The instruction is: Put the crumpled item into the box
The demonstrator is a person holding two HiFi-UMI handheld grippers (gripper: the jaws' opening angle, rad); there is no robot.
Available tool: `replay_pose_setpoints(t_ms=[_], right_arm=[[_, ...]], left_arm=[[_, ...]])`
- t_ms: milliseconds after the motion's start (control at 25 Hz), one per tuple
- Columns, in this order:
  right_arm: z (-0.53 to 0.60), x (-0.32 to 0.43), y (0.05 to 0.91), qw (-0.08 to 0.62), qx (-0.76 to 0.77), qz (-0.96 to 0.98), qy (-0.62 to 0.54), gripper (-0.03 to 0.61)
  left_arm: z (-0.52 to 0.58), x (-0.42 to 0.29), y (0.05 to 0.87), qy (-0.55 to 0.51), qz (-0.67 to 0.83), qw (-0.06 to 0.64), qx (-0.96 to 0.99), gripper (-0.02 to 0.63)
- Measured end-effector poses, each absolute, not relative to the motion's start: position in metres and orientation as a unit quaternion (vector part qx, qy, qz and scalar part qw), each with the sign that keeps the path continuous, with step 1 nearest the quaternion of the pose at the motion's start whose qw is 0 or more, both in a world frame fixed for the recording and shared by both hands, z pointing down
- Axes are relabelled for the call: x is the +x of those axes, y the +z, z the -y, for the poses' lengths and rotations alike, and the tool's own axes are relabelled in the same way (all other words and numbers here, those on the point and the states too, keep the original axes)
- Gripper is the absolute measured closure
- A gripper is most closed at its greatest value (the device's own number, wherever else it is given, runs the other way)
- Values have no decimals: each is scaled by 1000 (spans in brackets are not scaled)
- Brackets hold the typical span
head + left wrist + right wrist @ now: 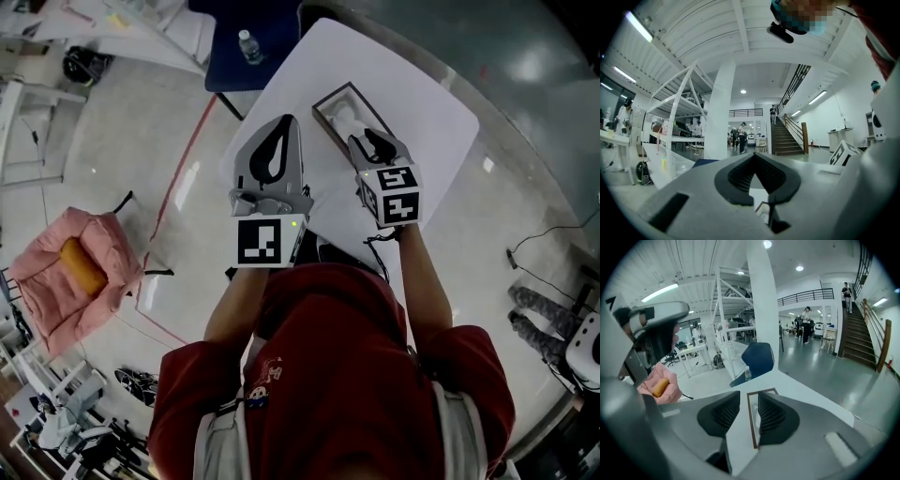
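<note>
A shallow dark-rimmed box (330, 97) lies on the white table (422, 112), and a white crumpled item (345, 116) rests inside it. My right gripper (367, 141) hovers at the box's near end, its jaws a little apart and empty. In the right gripper view the box rim (750, 423) shows through the gap of the right gripper (749, 405). My left gripper (288, 122) is held left of the box over the table. In the left gripper view the left gripper (754, 157) has its tips touching and holds nothing.
A blue chair (230, 42) with a water bottle (247, 45) on it stands beyond the table's far edge. A pink seat (56, 272) with an orange cushion (82, 267) sits on the floor to the left. Cables and someone's legs (539, 314) are at the right.
</note>
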State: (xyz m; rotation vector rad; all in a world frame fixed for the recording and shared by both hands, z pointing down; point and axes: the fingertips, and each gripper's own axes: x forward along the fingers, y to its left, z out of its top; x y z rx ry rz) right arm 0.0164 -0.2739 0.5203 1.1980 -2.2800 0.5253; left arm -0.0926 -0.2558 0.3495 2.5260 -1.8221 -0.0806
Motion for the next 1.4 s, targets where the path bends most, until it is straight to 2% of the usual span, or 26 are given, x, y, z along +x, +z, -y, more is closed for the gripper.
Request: replay_pose_setpoints(t_ms=[640, 1120, 1400], right_arm=[[225, 40, 405, 95, 483, 864, 104, 459], [188, 73, 345, 15, 531, 847, -6, 453], [168, 75, 337, -1, 538, 842, -45, 443]], left_arm=[[195, -84, 336, -29, 600, -14, 799, 611], [172, -58, 332, -42, 600, -26, 799, 611], [160, -54, 328, -57, 597, -35, 800, 611]])
